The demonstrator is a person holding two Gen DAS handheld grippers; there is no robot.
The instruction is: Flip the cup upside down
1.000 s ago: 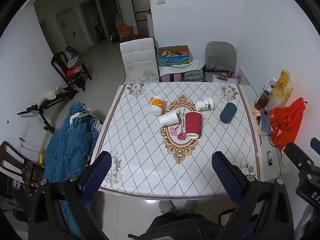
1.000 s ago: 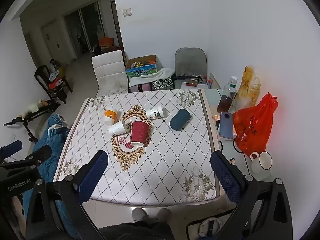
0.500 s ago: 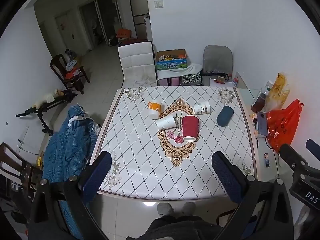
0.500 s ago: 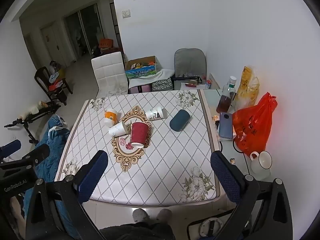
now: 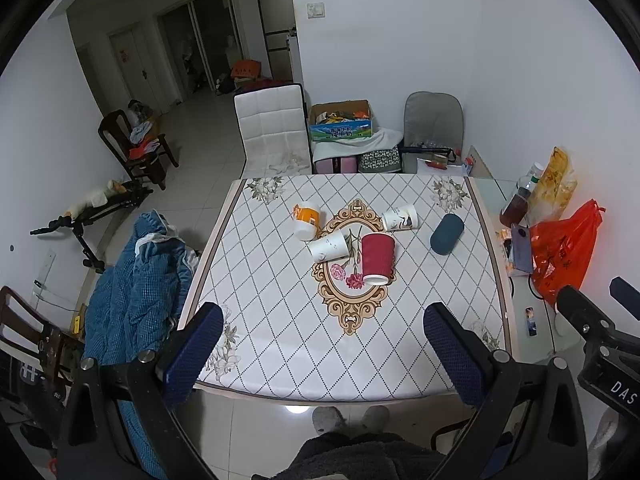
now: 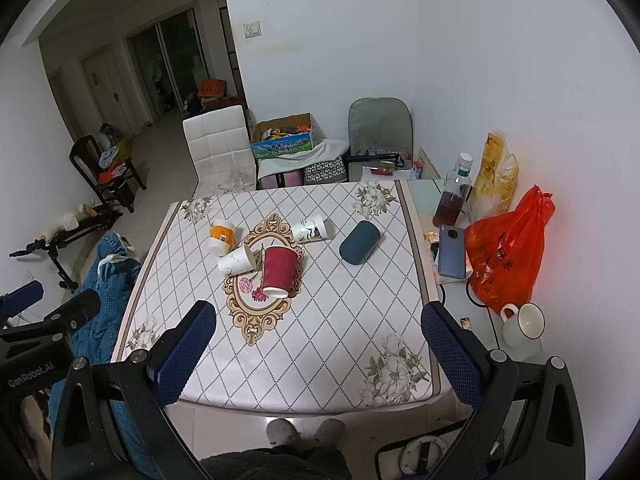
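Observation:
Several paper cups lie on their sides on the table [image 5: 280,328]: a red ribbed cup [image 5: 377,258] [image 6: 279,271] in the middle, a white cup [image 5: 329,246] [image 6: 237,261] just left of it, an orange-and-white cup [image 5: 306,221] [image 6: 221,237] further left, and a white printed cup [image 5: 400,218] [image 6: 310,228] behind. My left gripper [image 5: 324,356] is open and empty, held high above the table's near edge. My right gripper [image 6: 320,354] is also open and empty, held high above the near edge.
A dark teal case [image 5: 447,234] [image 6: 359,241] lies right of the cups. A side shelf at the right holds a bottle [image 6: 454,196], a phone [image 6: 451,252], a red bag [image 6: 506,256] and a white mug [image 6: 524,326]. A blue quilt [image 5: 136,280] hangs left of the table. A white chair [image 5: 274,130] stands behind it.
Both grippers have drawn back and up a little from the table, so the cups look smaller and farther. Nothing on the table has moved.

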